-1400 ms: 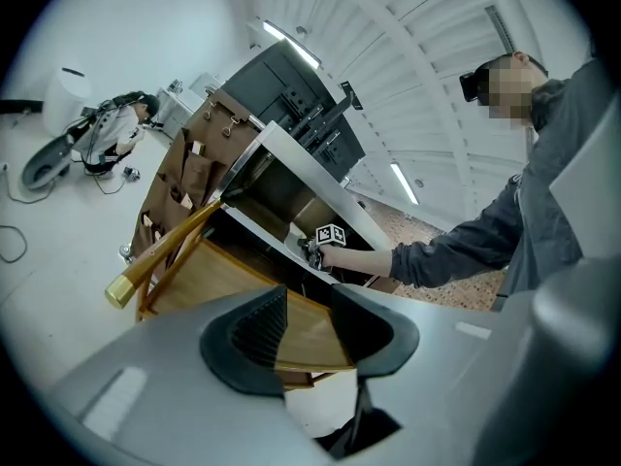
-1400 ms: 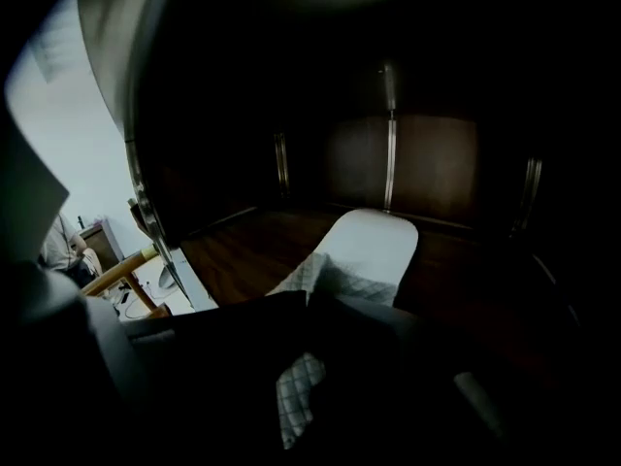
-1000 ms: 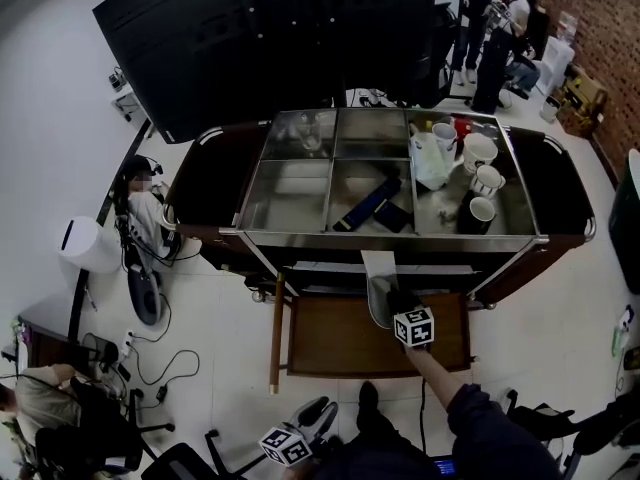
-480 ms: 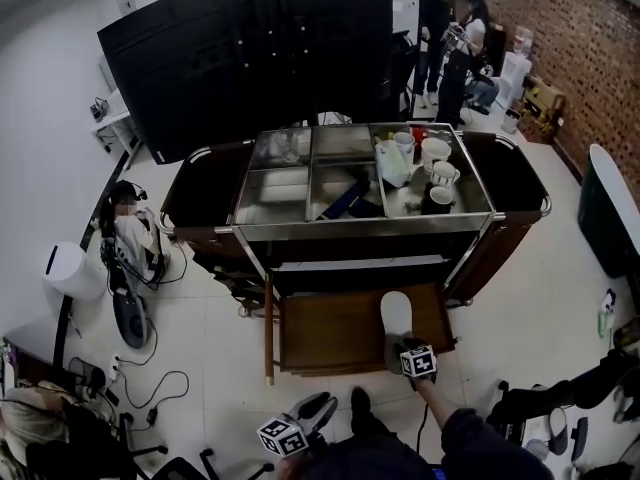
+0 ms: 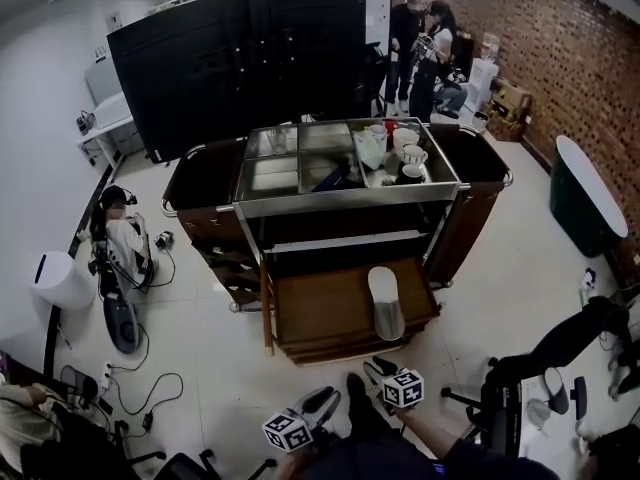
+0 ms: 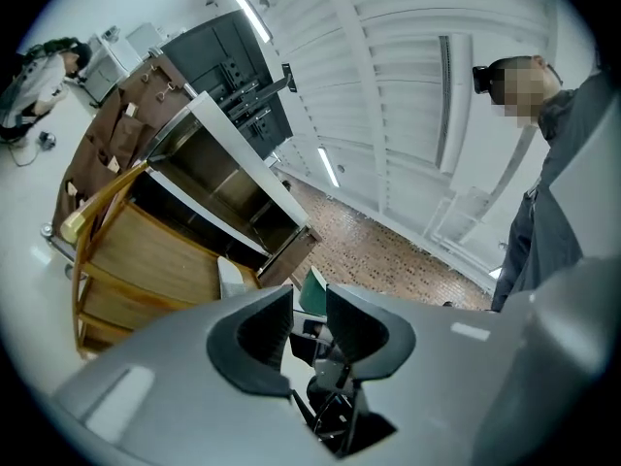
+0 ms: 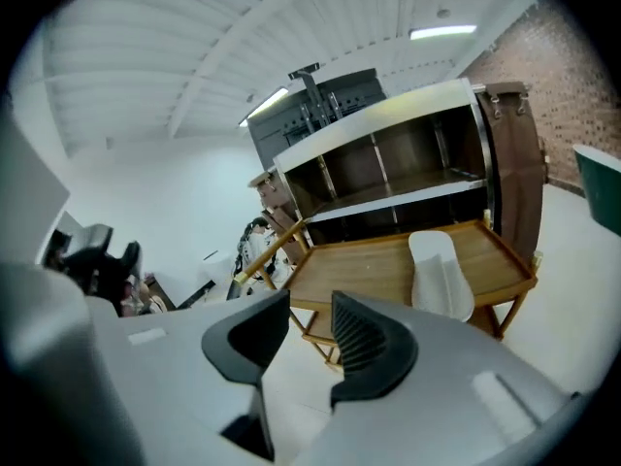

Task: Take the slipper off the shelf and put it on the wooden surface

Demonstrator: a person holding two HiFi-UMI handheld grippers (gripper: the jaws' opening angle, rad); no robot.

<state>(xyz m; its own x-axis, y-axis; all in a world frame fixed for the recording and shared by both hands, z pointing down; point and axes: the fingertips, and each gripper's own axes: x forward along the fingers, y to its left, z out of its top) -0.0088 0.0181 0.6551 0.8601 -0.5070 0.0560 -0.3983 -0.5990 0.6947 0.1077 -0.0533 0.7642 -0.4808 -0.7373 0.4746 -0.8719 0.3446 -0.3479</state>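
Observation:
A pale grey slipper [image 5: 385,303] lies lengthwise on the right part of the low wooden surface [image 5: 320,313] in front of the cart. It also shows in the right gripper view as the slipper [image 7: 441,275] on the wooden surface [image 7: 359,260]. My right gripper [image 5: 383,371] is drawn back from it, over the floor, its jaws opening with nothing between them. My left gripper [image 5: 318,405] hangs low at my left, jaws closing on nothing, a gap still between them. In the left gripper view, the slipper [image 6: 231,278] is partly hidden behind the jaws.
The brown cart [image 5: 340,200] has a steel top with cups [image 5: 410,158] and a dark shelf [image 5: 340,243] below. Black cabinets [image 5: 250,58] stand behind. People stand at the back right; a person sits on the floor at left [image 5: 120,238]. Cables and chair bases litter the floor.
My right gripper carried the slipper from the shelf's edge down onto the wooden surface, opened, and pulled back toward me. The head view has backed away from the cart.

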